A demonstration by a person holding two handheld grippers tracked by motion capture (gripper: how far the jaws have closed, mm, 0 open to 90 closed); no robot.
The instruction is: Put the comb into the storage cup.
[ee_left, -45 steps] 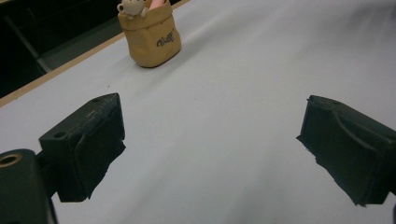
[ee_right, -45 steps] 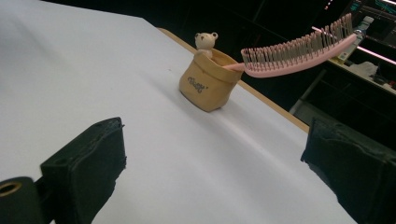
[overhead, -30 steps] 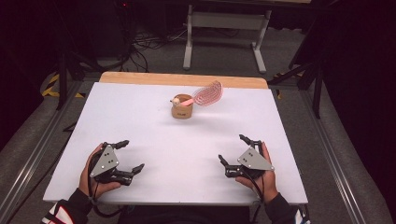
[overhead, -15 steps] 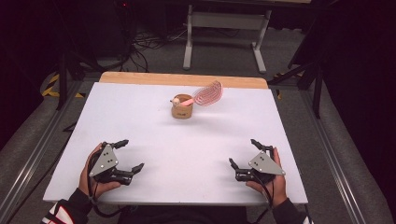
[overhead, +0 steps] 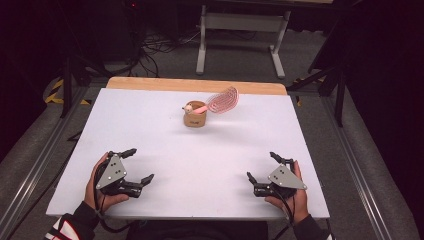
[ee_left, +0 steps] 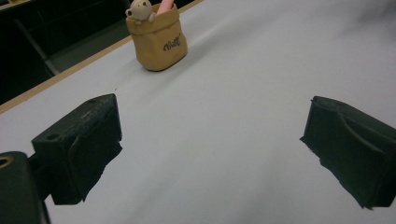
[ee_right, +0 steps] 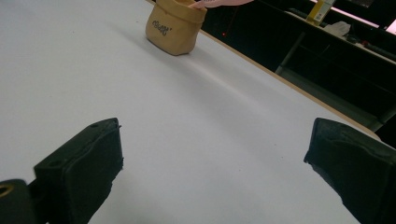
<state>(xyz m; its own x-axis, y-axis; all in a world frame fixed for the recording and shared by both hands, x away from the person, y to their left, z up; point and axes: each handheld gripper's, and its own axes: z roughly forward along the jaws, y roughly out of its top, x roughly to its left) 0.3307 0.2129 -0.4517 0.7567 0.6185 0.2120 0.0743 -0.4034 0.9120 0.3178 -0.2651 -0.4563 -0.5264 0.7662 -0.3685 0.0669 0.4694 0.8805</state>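
A small tan pot (overhead: 195,118) with a little bear figure on its rim stands at the far middle of the white table (overhead: 150,130). A pink fly swatter (overhead: 220,101) leans out of it to the right. The pot (ee_left: 159,39) appears far ahead in the left gripper view and the pot (ee_right: 174,25) in the right gripper view. My left gripper (overhead: 138,167) rests near the front left edge, jaws wide open, nothing between them. My right gripper (overhead: 262,167) sits near the front right edge, also open and empty.
A wooden strip (overhead: 195,85) runs along the table's far edge. Beyond it stand a grey metal frame (overhead: 240,30) and cables on the floor. Metal rails (overhead: 30,170) flank the table on both sides.
My right gripper has drawn back toward the front right edge of the table. The left gripper, pot and swatter have stayed put.
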